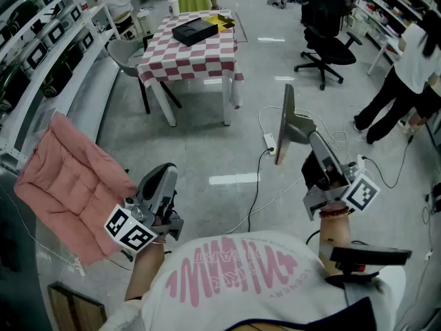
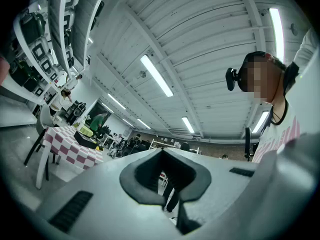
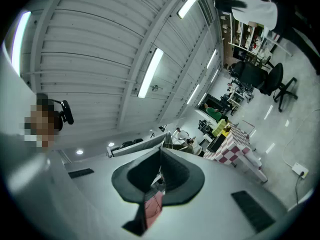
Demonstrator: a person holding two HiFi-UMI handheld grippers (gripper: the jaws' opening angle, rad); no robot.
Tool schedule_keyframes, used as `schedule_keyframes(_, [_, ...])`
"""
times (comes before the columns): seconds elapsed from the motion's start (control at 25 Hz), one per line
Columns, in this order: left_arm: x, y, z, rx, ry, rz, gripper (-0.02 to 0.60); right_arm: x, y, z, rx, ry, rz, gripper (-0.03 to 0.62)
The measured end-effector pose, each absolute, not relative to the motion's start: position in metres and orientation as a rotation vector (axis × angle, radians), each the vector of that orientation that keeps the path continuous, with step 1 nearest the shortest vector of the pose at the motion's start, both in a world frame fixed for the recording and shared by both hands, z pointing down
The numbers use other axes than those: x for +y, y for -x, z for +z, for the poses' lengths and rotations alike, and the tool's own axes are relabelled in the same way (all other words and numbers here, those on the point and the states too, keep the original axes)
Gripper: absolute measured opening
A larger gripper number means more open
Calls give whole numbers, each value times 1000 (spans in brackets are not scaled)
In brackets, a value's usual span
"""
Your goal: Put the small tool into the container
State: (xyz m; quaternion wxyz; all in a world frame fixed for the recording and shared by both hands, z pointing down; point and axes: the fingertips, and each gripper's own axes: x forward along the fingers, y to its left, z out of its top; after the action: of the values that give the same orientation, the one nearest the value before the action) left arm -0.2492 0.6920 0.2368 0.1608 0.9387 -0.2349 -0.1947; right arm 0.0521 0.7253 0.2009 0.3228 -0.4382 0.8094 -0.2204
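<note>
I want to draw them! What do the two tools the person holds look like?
Both are pale grey plastic. The left tool and the right tool have dark pads inside the jaws. Each carries a white cube with black square markers. The person wears a white T-shirt with pink print.

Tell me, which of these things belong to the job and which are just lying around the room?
Job in hand:
left gripper and right gripper, both shut and empty
black box on the checkered table, probably the container
The small tool cannot be made out.

Lying about:
pink cushion
office chair
power strip
</note>
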Motion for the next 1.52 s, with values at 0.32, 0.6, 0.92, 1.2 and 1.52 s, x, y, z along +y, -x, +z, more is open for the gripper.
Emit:
schedule_keyframes(0.32, [682, 236, 238, -671, -2677, -558, 8, 720, -66, 210, 2124, 1152, -578, 11])
schedule_keyframes(0.6, [668, 229, 249, -710, -2645, -501, 8, 701, -72, 224, 2127, 1164, -605, 12])
schedule_keyframes(0.92, [611, 210, 270, -674, -2592, -437, 8, 646, -81, 243, 2107, 1177, -673, 12])
schedule_keyframes(1.2, [511, 190, 274, -662, -2612, -381, 8, 561, -95, 223, 2146, 1197, -631, 12])
schedule_keyframes(1.52, [392, 187, 245, -656, -2670, -430, 8, 438, -100, 190, 2192, 1165, -548, 12])
